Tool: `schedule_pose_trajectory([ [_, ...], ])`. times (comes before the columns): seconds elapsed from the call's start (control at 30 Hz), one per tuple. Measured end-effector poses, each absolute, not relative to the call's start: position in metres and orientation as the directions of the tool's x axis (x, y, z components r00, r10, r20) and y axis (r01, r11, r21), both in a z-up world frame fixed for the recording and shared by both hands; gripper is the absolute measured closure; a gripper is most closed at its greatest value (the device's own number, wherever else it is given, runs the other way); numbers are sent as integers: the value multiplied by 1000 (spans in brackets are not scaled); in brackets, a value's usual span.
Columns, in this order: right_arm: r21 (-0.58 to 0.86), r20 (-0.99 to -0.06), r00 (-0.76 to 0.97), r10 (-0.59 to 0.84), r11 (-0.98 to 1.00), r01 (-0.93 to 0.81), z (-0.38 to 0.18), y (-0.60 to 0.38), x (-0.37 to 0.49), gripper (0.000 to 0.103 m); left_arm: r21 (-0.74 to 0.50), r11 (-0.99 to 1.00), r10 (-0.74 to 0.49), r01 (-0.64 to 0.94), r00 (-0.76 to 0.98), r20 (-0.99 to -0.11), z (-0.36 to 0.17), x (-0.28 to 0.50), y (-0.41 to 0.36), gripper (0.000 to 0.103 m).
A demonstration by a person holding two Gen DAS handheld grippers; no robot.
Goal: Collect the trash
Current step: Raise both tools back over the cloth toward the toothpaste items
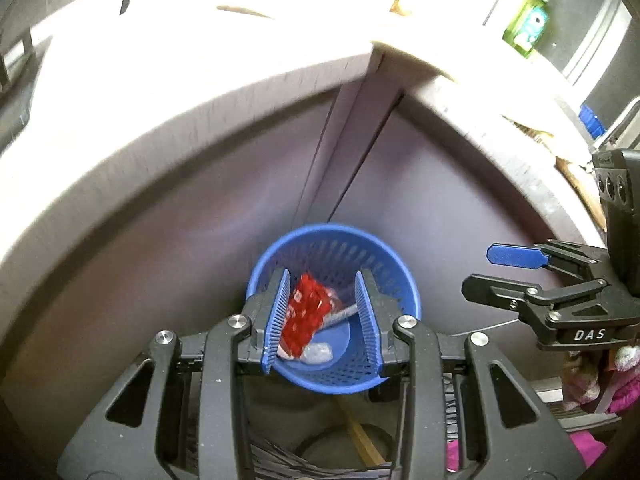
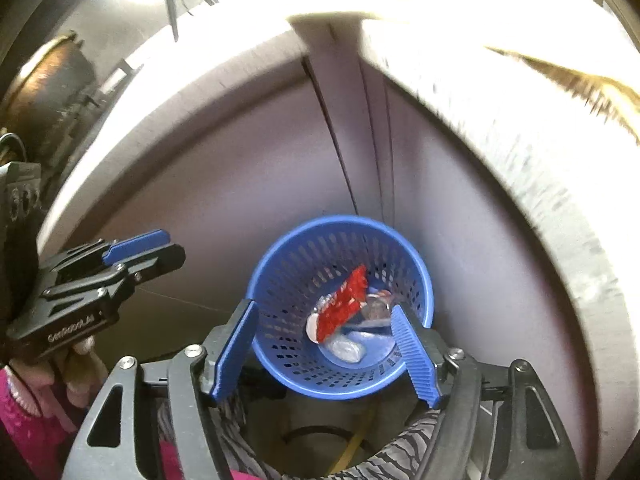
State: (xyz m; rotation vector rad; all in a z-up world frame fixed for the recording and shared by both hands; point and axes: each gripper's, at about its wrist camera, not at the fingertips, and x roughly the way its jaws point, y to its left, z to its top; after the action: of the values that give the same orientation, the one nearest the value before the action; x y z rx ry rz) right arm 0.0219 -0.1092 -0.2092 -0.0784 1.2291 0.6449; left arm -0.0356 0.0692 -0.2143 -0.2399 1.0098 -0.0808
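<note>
A blue perforated waste basket (image 1: 384, 280) stands on the floor against a corner of grey cabinets; it also shows in the right wrist view (image 2: 288, 264). Inside lie a red wrapper (image 1: 306, 314), also in the right wrist view (image 2: 344, 304), a clear crumpled plastic piece (image 1: 320, 352) (image 2: 346, 348) and other small scraps. My left gripper (image 1: 322, 294) hangs open above the basket, holding nothing. My right gripper (image 2: 324, 328) is also open above the basket and empty. Each gripper shows from the side in the other's view: the right (image 1: 500, 272) and the left (image 2: 164, 250).
A pale countertop (image 1: 200, 52) runs above the cabinets, with a green soap bottle (image 1: 528, 24) at the far right. A zebra-striped fabric (image 2: 404, 452) and pink clothing (image 2: 24, 432) lie below the grippers. A dark pot (image 2: 48, 88) sits far left.
</note>
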Motion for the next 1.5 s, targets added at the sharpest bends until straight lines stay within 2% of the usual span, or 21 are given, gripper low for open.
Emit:
schedule_pose_trajectory([
  [0.33,316,-810,263,524,768,-557,-139,-123,21,20,-229,973,-166,-15,640,-750,-149,-26,74,69],
  [0.47,321,-774,314,549,768,-554,-112,-134,31,18,-220,975,-154,-12,679,-718,-125,-10,77,61],
  [0.7,326,-731,407,547,805,-496,-76,-159,71,16,-228,973,-141,-23,724,-675,-98,32,87,60],
  [0.77,345,-724,422,546,816,-465,-70,-169,90,11,-224,974,-136,-25,728,-672,-94,48,88,60],
  [0.87,362,-712,451,539,831,-422,-61,-183,116,7,-218,975,-127,-31,727,-675,-90,73,94,53],
  [1.17,446,-701,479,529,849,-284,-57,-209,223,5,-153,986,-55,-72,718,-694,-92,167,113,51],
  [1.5,526,-721,473,507,844,-104,-99,-222,332,6,-90,993,-10,-80,692,-722,-118,245,120,51],
])
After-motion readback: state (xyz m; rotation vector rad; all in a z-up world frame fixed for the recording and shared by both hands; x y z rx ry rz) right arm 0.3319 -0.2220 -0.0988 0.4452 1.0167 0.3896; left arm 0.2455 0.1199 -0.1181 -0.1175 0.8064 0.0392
